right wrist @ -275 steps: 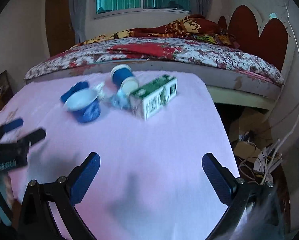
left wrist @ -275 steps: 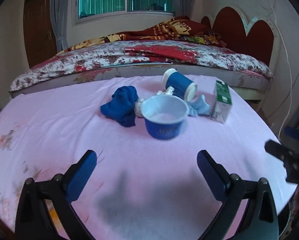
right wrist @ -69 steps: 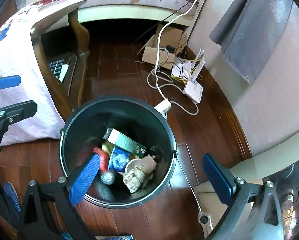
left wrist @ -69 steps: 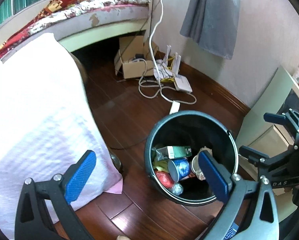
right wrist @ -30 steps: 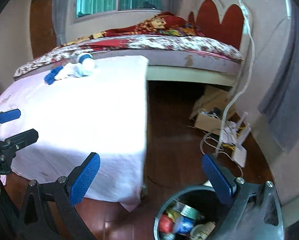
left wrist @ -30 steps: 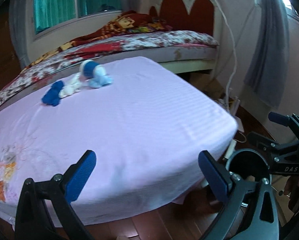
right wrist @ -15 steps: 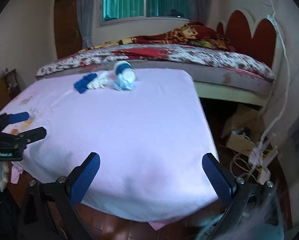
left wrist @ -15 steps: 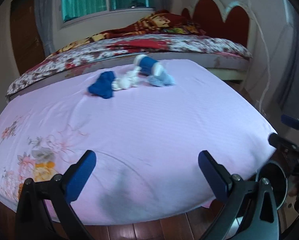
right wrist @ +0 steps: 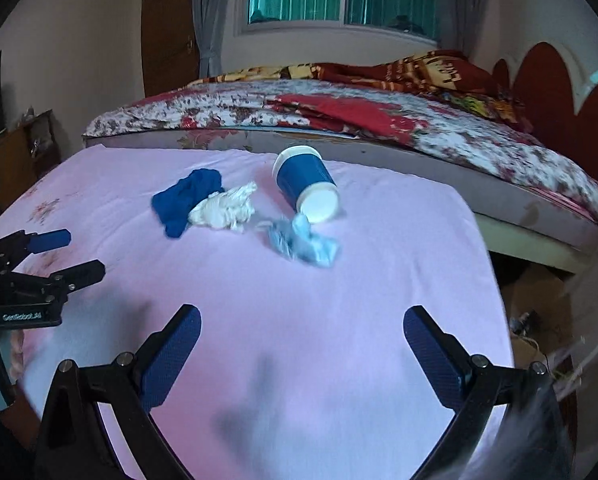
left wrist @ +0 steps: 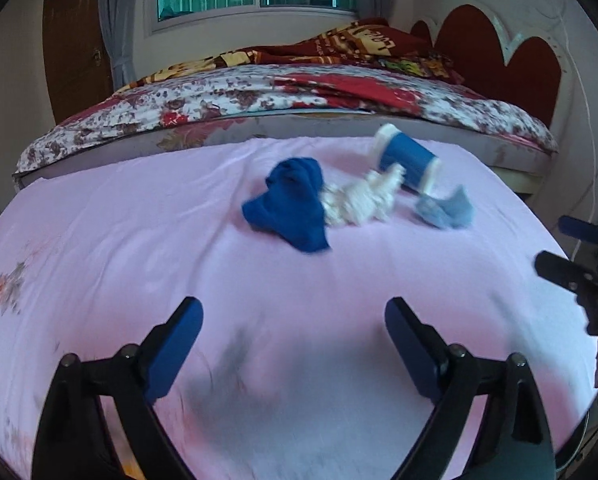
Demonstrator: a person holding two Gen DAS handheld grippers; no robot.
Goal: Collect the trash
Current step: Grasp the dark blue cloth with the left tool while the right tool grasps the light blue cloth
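My left gripper [left wrist: 291, 332] hung over the near edge of the pink-sheeted table [left wrist: 139, 240], its jaws spread wide with nothing between them. My right gripper [right wrist: 299, 340] was likewise wide apart and empty (its tips also showed at the right edge of my left view). The trash lay well ahead of both, toward the table's far edge: a blue cloth [left wrist: 295, 208] touching a white crumpled wad [left wrist: 359, 204], a pale blue crumpled wad [right wrist: 303, 244], and a blue paper cup [right wrist: 307, 184] tipped on its side just behind them.
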